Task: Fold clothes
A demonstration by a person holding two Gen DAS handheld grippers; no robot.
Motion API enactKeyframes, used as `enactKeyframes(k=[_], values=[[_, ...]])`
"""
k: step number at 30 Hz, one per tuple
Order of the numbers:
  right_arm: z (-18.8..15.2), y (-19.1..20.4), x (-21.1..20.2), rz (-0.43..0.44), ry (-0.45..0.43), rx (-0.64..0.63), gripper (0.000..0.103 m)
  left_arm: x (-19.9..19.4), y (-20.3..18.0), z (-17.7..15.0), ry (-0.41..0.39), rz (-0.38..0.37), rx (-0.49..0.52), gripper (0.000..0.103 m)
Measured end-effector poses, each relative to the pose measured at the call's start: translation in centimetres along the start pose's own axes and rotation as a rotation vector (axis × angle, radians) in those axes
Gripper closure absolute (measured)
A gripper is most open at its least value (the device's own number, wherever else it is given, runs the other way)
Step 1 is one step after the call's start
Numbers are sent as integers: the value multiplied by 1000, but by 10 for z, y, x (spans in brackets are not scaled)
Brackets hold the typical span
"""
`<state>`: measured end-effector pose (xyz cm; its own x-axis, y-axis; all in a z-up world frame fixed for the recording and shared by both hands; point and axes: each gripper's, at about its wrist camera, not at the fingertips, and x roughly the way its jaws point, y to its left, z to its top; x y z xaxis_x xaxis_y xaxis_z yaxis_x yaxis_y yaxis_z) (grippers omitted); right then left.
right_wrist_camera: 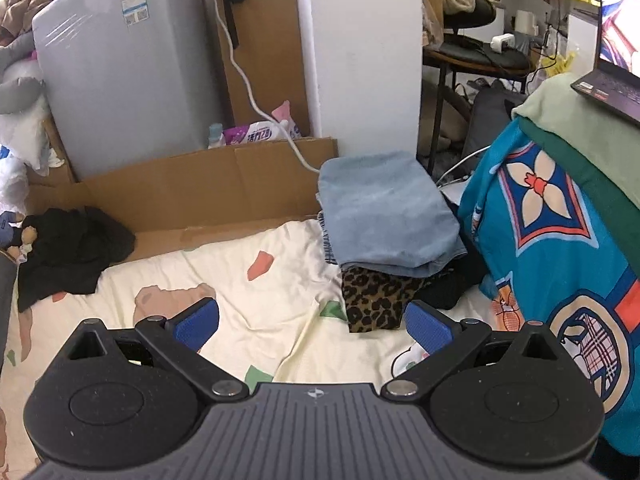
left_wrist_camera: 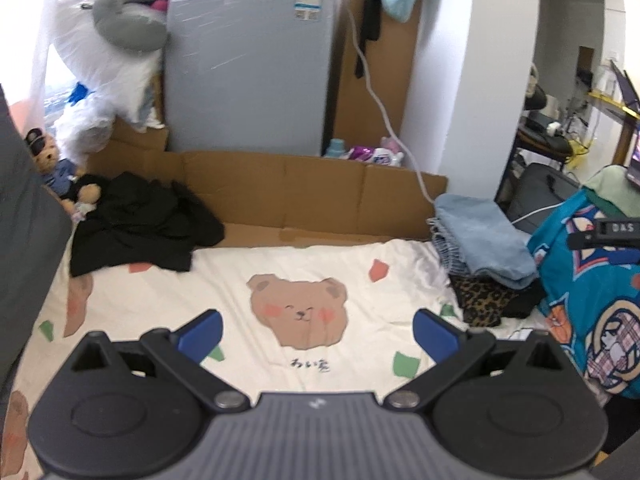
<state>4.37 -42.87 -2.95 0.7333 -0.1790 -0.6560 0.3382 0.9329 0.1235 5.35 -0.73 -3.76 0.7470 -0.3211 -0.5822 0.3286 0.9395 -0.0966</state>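
The black garment (left_wrist_camera: 136, 224) lies crumpled at the left of the left wrist view, on the far edge of the bed sheet (left_wrist_camera: 240, 264), touching the cardboard (left_wrist_camera: 304, 188) behind it. In the right wrist view you see the same black garment (right_wrist_camera: 68, 248) at the left edge, mid-height. A teddy bear (left_wrist_camera: 56, 168) sits just beside it, to its left.

Your left hand-held gripper (left_wrist_camera: 318, 330) is released: both blue fingertips (left_wrist_camera: 202, 332) stand wide apart above the bear print (left_wrist_camera: 298, 312) on the sheet and grasp nothing. Your right hand-held gripper (right_wrist_camera: 312, 326) is likewise released, its blue fingertips (right_wrist_camera: 428, 330) spread over the cream bed sheet (right_wrist_camera: 240, 300) and touching no cloth.

At the right of the left wrist view, a stack of folded clothes (left_wrist_camera: 484, 240) rests on the sheet's far right corner. A light blue piece lies on top, a striped layer shows beneath it, and a leopard-print piece (left_wrist_camera: 480, 300) lies at the bottom front. In the right wrist view the stack of folded clothes (right_wrist_camera: 384, 216) sits at centre right, with the leopard-print piece (right_wrist_camera: 372, 296) nearest your gripper.

A teal patterned blanket (right_wrist_camera: 552, 248) hangs just beside the stack at the right. A grey appliance (left_wrist_camera: 248, 68) stands behind the cardboard in the upper centre.
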Motion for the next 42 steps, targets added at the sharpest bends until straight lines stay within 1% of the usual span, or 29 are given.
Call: enactKeyframes(k=[5,9,13,22,26,33,42], values=[[-8,-7,5,-7,15,33,1,3,12,-11,31,33,-10,1],[-10,-1,11,-7,31,-4,1,8,18,-18,41,48,-30,1],[-12,8,17,10,58,-42,1,14,21,-23,52,64,-38,3],[-13,8,25,3,82,-29,1,22,23,-28,73,49,-54,3],[-14,6,29,0,106,-18,1,24,23,-29,86,48,-63,3],[-17,3,37,9,153,0,1,23,25,-30,83,51,-73,3],[-19,9,41,-7,170,-27,1,24,29,-30,79,48,-77,4]])
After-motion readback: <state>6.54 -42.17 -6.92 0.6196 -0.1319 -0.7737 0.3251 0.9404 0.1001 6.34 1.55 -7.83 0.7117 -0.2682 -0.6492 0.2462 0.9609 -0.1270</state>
